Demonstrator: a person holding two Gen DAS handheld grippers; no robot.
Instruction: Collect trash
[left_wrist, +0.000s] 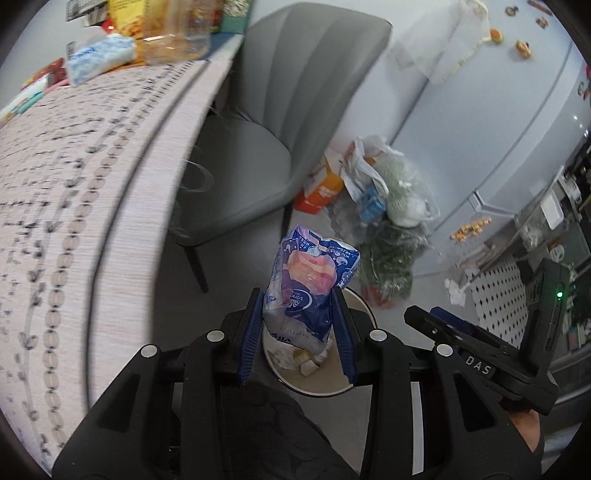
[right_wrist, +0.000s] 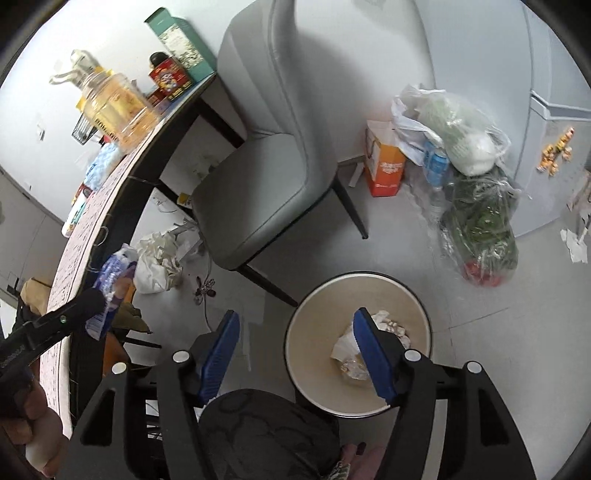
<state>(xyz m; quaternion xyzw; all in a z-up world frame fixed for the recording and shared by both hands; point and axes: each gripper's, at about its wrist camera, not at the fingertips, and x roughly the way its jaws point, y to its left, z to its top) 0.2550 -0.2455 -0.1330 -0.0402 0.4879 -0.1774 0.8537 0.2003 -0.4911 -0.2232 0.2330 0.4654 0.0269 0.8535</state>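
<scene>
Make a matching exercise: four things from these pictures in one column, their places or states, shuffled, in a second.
1. wrapper
2. bin
3. right gripper
4. jar

a. on the table
b. open, nothing between the fingers
c. on the floor, crumpled trash inside
d. clamped in the left gripper

Pairs: 1-d, 2-c, 3-b, 4-a

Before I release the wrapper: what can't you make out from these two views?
- Bin near rim: hidden by the dark cloth in both views.
- Trash in the bin: partly covered by the open right hand-held gripper in the right view; by the wrapper in the left.
- Left hand-held gripper, gripping the wrapper: whether it's over the bin, unclear.
- Tabletop items: blurred, left view.
</scene>
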